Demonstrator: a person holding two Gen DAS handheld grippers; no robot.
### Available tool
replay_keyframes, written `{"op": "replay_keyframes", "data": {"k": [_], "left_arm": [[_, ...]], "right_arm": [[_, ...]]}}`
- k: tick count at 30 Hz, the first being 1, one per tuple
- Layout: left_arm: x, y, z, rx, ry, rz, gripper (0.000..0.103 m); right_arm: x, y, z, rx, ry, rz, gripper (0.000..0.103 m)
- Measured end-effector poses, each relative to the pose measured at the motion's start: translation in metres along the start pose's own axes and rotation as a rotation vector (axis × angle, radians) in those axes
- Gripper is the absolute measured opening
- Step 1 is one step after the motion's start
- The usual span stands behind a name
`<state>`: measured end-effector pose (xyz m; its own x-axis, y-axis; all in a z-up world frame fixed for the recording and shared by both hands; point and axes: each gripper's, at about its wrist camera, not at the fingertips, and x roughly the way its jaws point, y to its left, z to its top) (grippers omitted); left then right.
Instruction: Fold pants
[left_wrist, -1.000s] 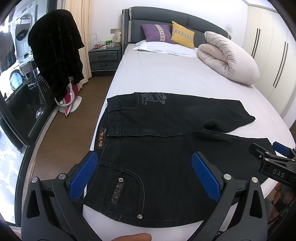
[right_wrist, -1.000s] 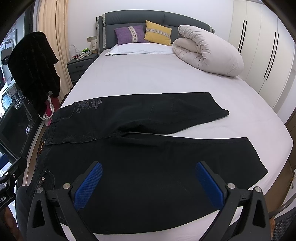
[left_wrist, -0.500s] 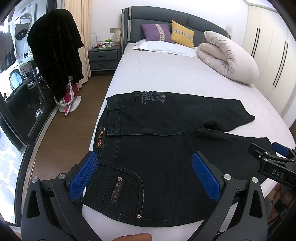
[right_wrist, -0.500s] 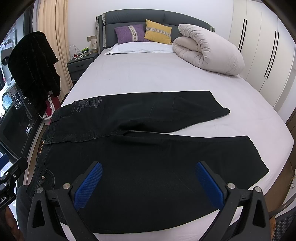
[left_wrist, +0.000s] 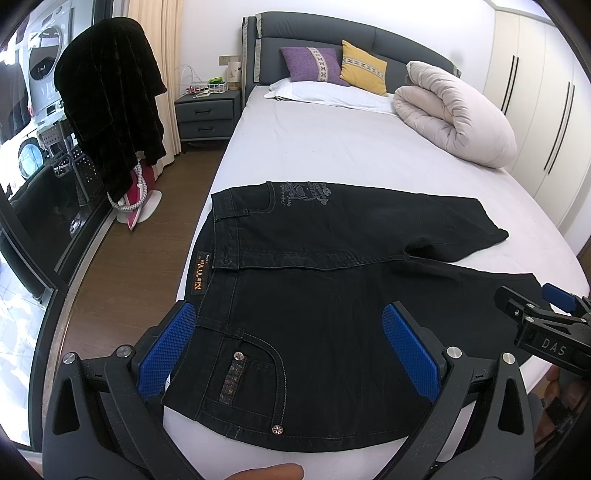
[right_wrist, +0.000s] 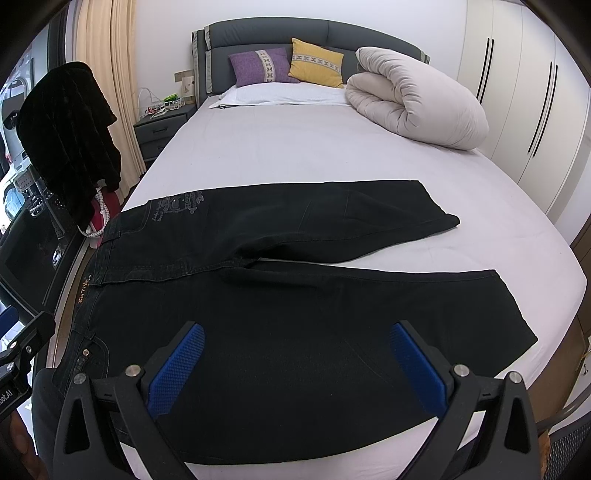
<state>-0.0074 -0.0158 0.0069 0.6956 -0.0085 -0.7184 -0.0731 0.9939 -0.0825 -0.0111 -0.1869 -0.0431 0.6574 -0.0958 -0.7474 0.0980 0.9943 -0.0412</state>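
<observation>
Black denim pants (left_wrist: 332, 314) lie spread, unfolded, beneath both tools, left (left_wrist: 291, 350) and right (right_wrist: 295, 369), both gaping empty; all folding remains.

Left hand-held gripper (left_wrist: 291, 350): matte black plastic frame with triangular cut-outs, silver round-head screws, blue fingers (left_wrist: 410, 350) with a dimpled texture. Right hand-held gripper (right_wrist: 295, 369): identical build; its side bears white "DAS" lettering. Bare skin shows at the left view's bottom edge.
</observation>
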Motion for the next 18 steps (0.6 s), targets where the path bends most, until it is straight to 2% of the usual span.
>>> {"op": "replay_keyframes", "data": {"k": [18], "left_arm": [[0.0012,-0.0008,-0.0024,-0.006,0.005,-0.002,0.103]], "right_arm": [[0.0001,0.0001,0.0001,-0.001,0.003,0.001,0.103]]}}
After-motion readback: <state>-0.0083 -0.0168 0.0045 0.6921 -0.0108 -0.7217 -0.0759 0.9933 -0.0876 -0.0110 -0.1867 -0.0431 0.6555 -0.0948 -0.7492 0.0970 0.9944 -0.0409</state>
